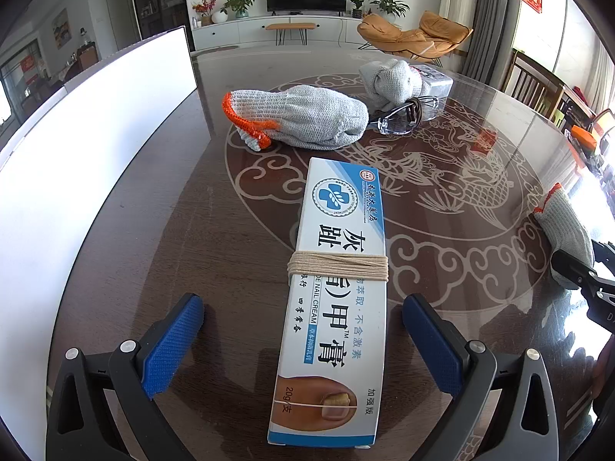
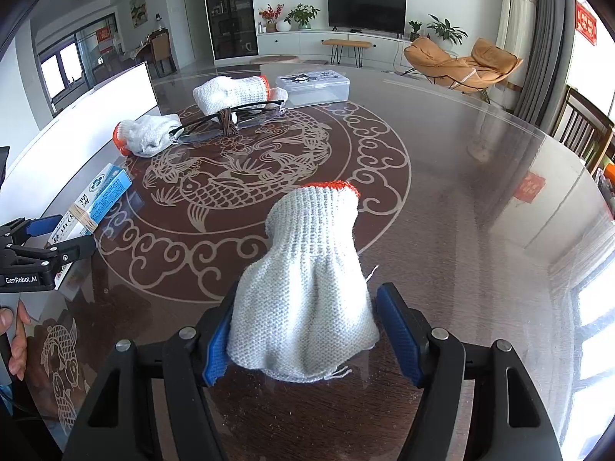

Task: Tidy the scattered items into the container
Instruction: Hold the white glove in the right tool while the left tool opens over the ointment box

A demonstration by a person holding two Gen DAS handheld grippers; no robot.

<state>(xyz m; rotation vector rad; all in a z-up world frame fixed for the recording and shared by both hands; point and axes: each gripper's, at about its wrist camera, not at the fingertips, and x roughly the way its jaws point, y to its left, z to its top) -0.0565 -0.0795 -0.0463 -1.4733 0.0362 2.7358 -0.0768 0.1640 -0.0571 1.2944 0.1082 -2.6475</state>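
A white and blue nail cream box [image 1: 334, 299] wrapped with string lies on the table between the open fingers of my left gripper [image 1: 303, 345]; the pads stand apart from its sides. It also shows in the right wrist view [image 2: 96, 203]. My right gripper [image 2: 307, 338] is open around a grey knit glove [image 2: 307, 288] with an orange cuff; its left pad [image 2: 217, 349] touches the glove, and its right pad stands apart. That glove shows at the right edge of the left wrist view [image 1: 565, 226]. A white container [image 1: 77, 146] stands at the left.
Two more grey gloves [image 1: 303, 119] [image 1: 392, 78], clear safety glasses [image 1: 403, 117] and a clear plastic box [image 2: 313, 84] lie at the far middle of the round glass-topped table [image 2: 480, 192]. Chairs stand at the right edge.
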